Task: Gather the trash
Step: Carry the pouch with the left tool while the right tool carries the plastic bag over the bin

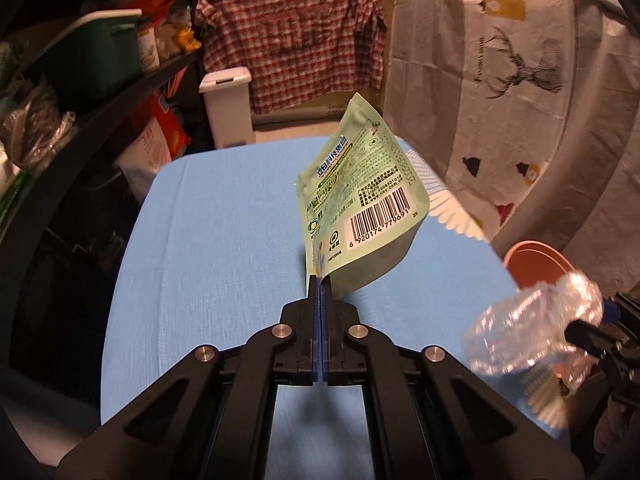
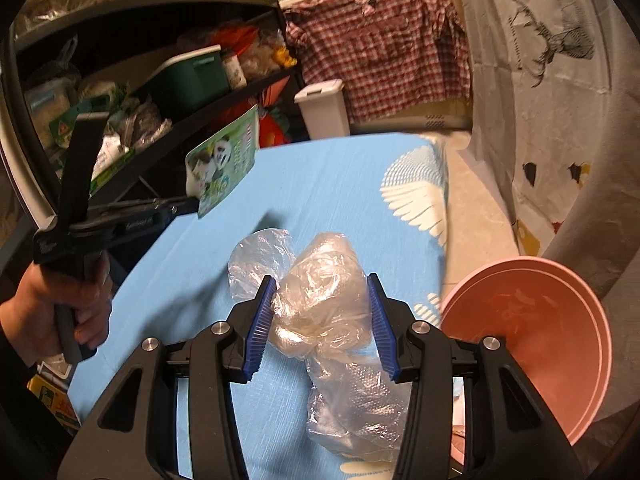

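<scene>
Right gripper (image 2: pixel 322 320) clamps crumpled plastic bag (image 2: pixel 320 280); lower end perhaps cut off.

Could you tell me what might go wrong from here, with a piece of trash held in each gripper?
The left gripper pinches only a bottom corner of the green pouch, so the pouch could swing or slip out on the way to the pink bin.

The crumpled clear plastic bag in the right gripper hangs loosely below the pads; it might snag on the bin's rim or slide free.

Warm indoor light, dark fisheye corners, slight motion blur
</scene>
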`<state>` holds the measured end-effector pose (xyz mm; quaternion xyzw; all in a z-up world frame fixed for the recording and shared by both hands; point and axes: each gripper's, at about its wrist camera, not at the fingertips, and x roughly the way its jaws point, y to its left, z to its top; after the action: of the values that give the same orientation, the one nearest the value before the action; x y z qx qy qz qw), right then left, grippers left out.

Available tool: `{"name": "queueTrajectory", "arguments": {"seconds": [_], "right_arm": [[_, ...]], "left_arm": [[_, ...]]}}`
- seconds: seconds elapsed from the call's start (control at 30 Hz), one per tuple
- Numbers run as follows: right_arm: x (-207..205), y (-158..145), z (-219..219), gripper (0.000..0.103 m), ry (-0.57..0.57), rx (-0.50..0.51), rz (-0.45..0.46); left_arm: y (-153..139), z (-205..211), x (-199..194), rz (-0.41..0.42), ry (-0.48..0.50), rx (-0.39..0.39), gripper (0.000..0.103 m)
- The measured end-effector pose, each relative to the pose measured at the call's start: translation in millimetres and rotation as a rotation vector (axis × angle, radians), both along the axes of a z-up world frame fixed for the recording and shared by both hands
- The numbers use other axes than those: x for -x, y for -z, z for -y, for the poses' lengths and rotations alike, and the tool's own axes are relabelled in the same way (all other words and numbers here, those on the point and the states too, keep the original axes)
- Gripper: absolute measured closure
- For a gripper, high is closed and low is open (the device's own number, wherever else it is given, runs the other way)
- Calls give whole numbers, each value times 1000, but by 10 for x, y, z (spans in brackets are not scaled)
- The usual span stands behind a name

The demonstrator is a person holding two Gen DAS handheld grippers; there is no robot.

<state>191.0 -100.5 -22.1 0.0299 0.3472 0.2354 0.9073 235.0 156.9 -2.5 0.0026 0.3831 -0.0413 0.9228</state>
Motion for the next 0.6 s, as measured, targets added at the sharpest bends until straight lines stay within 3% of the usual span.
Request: {"name": "queueTrajectory", "arguments": {"seconds": [0.6], "right_arm": [[202,-775,740,57,130,66,167]], "left_arm": [[-410,443,488,72,46,79,103]]}}
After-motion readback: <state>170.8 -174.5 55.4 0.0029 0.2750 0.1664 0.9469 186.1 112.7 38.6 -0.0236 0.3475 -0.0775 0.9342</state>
